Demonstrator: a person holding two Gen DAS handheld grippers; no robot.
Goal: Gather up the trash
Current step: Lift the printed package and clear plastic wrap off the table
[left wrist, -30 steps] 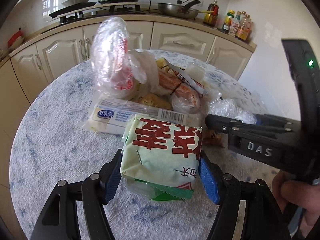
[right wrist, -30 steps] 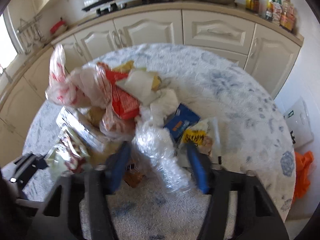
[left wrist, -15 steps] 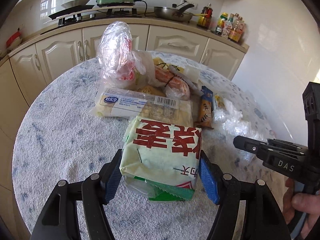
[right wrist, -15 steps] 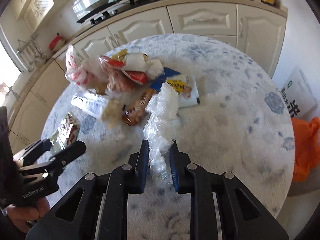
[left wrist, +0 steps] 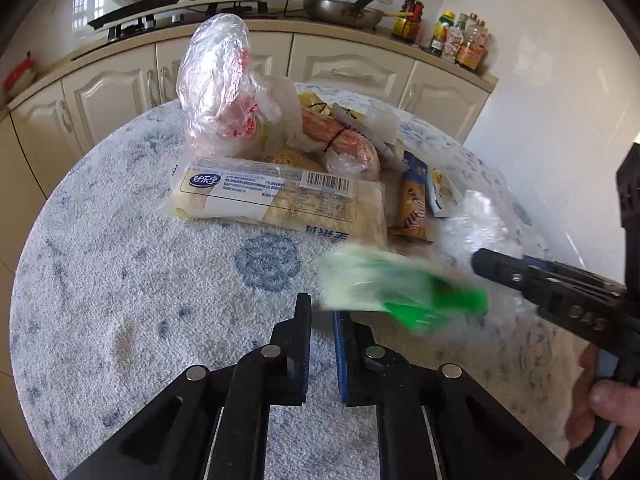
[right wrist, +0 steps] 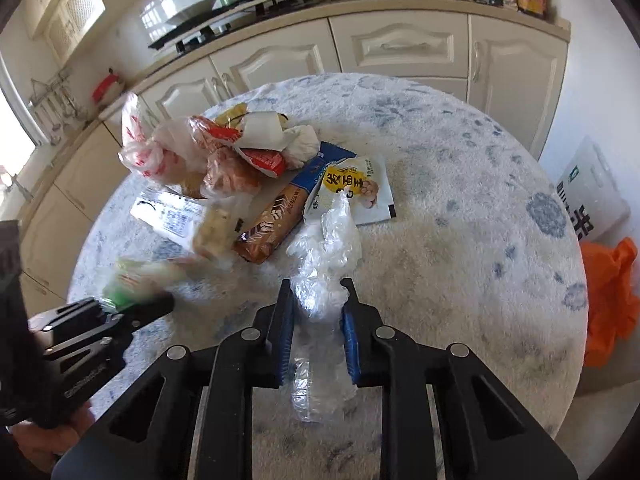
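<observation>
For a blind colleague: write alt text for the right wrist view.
The right gripper pinches a crumpled clear plastic wrap above a round table with a blue-speckled white cover. Behind lie a brown snack wrapper, a yellow-printed white packet and bagged trash.

A heap of trash lies on the far middle of the table: a knotted clear bag (left wrist: pixel 218 80) with red print stands tallest, a long bread packet (left wrist: pixel 276 196) lies flat in front, a brown biscuit wrapper (right wrist: pixel 272 220) and a white-and-yellow sachet (right wrist: pixel 356 188) to its right. A crumpled clear film (right wrist: pixel 324 264) trails nearer. A blurred green-and-cream packet (left wrist: pixel 400 288) is near right
</observation>
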